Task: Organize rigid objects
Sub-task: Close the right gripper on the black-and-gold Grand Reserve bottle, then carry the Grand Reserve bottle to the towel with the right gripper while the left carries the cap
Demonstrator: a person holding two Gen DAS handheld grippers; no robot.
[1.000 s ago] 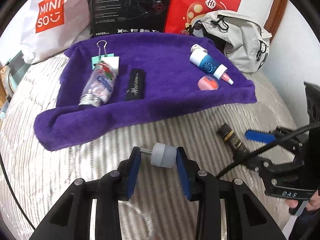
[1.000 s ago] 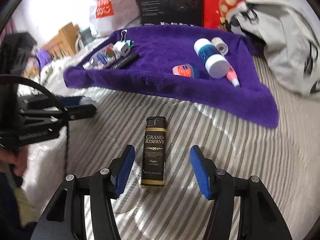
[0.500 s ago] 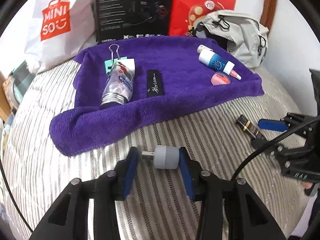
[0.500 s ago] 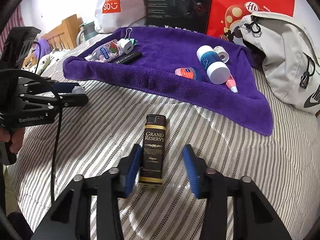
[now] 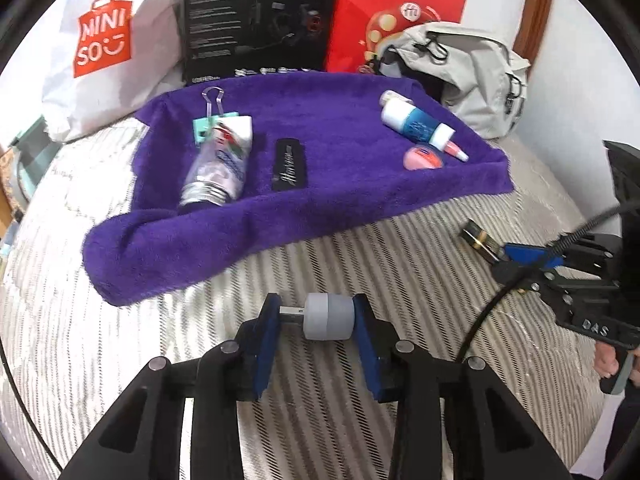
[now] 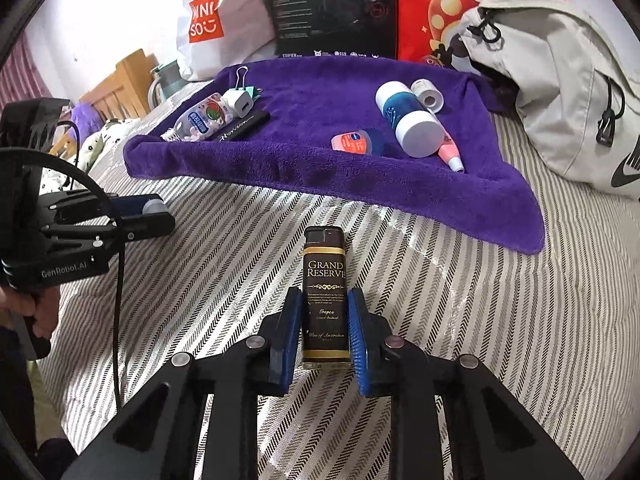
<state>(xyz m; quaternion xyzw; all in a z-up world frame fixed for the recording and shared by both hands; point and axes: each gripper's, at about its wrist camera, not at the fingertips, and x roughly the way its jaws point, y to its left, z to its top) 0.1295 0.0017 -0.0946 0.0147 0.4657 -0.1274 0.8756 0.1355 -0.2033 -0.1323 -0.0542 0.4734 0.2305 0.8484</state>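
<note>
The purple towel (image 6: 328,176) lies on the bed (image 6: 240,264). The right tool (image 6: 324,332) clamps a lighter (image 6: 325,296) above the bed, long axis pointing forward at the towel; a narrow grip risks pivoting. The left tool (image 5: 316,322) clamps a plug (image 5: 328,317) crosswise, end-to-end; it may slip.

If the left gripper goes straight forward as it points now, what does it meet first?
Probably the near edge of the purple towel; only bare bedding lies before it. The left gripper holds a grey plug. Depth is uncertain.
</note>
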